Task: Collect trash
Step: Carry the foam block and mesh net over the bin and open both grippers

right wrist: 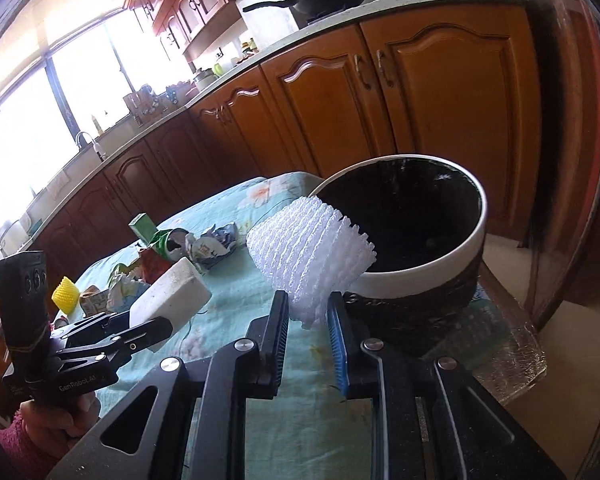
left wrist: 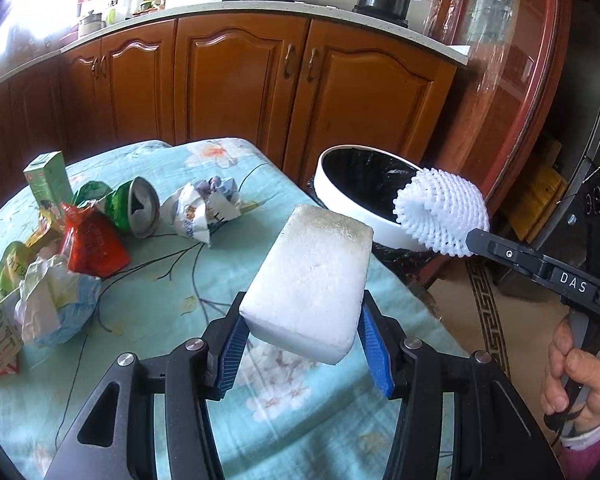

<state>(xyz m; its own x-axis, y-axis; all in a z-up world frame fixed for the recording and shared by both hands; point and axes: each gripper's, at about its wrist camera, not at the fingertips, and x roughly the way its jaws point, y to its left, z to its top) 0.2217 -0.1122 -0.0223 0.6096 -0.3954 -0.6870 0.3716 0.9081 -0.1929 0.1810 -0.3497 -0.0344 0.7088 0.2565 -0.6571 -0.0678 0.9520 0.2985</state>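
Observation:
My left gripper (left wrist: 302, 336) is shut on a white foam block (left wrist: 312, 280) and holds it above the floral tablecloth (left wrist: 172, 292). The block also shows in the right wrist view (right wrist: 172, 296). My right gripper (right wrist: 308, 316) is shut on a white foam fruit net (right wrist: 312, 248), held just in front of the white-rimmed trash bin (right wrist: 420, 276) with its black liner. In the left wrist view the net (left wrist: 440, 216) hangs at the bin's near rim (left wrist: 340, 200), right of the block.
A pile of trash lies on the table's left: a crushed green can (left wrist: 134, 208), a red wrapper (left wrist: 92, 244), crumpled paper (left wrist: 208, 208), a green carton (left wrist: 48, 178), a plastic bag (left wrist: 56, 304). A yellow foam net (right wrist: 65, 289) lies farther back. Wooden cabinets (left wrist: 240, 80) stand behind.

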